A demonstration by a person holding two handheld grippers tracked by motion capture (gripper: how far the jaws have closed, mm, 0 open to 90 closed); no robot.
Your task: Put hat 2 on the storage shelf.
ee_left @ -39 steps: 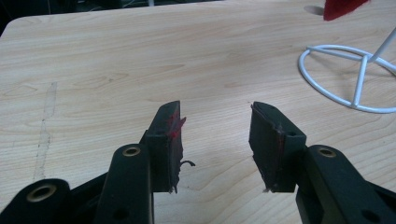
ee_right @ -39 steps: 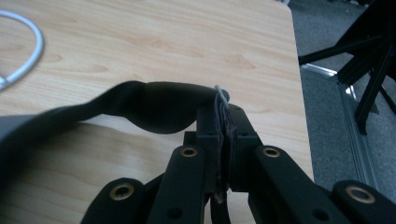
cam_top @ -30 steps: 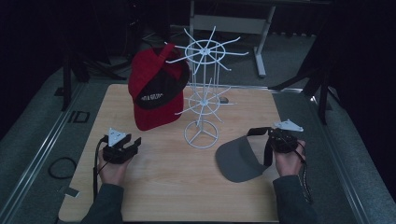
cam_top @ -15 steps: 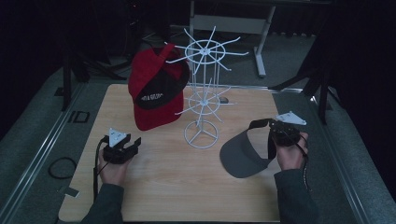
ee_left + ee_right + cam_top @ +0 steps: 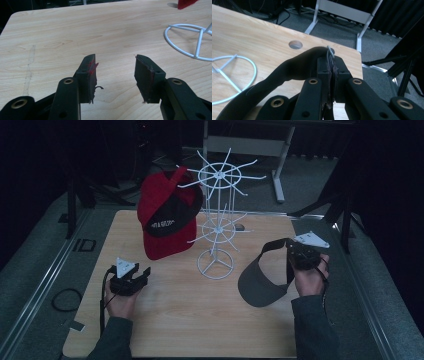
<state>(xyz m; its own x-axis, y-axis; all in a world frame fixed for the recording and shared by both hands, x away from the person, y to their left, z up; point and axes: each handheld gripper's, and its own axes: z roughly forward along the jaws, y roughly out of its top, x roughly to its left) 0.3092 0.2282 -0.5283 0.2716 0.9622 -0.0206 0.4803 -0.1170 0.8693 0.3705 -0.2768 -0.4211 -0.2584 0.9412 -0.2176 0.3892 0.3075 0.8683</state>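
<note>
My right gripper (image 5: 298, 256) has its fingers clamped on the grey visor (image 5: 262, 281), right of the white rack (image 5: 218, 222); left gripper (image 5: 131, 279) gapes idle. Next, I judge, hang it on a free prong.

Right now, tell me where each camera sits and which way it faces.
High view: above the person's side, facing forward and down on the table; both hands show, left gripper, right gripper clamping the visor.
Left gripper view: rides the left gripper, facing across bare tabletop past its open jaws.
Right gripper view: rides the right gripper, facing the table's far edge and the floor.
Shared: all three show the white rack.
</note>
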